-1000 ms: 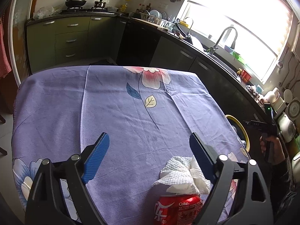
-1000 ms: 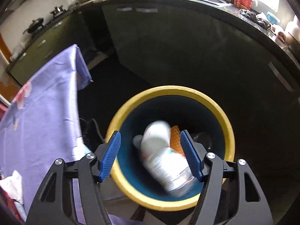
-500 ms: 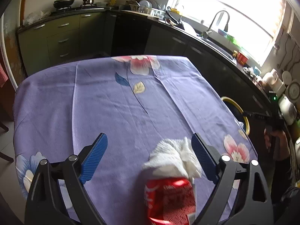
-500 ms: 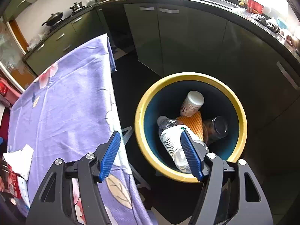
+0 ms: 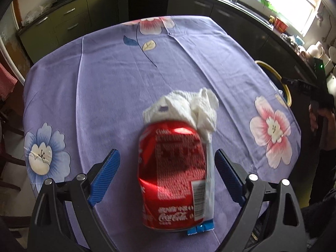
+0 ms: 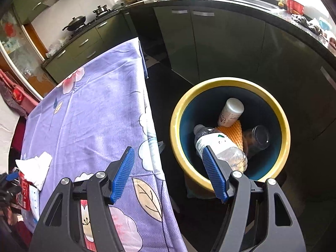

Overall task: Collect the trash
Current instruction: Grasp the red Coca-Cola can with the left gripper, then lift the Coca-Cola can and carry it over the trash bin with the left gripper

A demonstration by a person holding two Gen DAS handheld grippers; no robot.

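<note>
Coke can (image 5: 171, 174) btwn wide-open left tongs (image 5: 167, 175), untouched, right tongs (image 6: 170, 174) open, empty

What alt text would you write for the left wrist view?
A dented red Coca-Cola can lies on a purple floral tablecloth between the open left tongs. A crumpled white paper towel rests against its far end.
</note>
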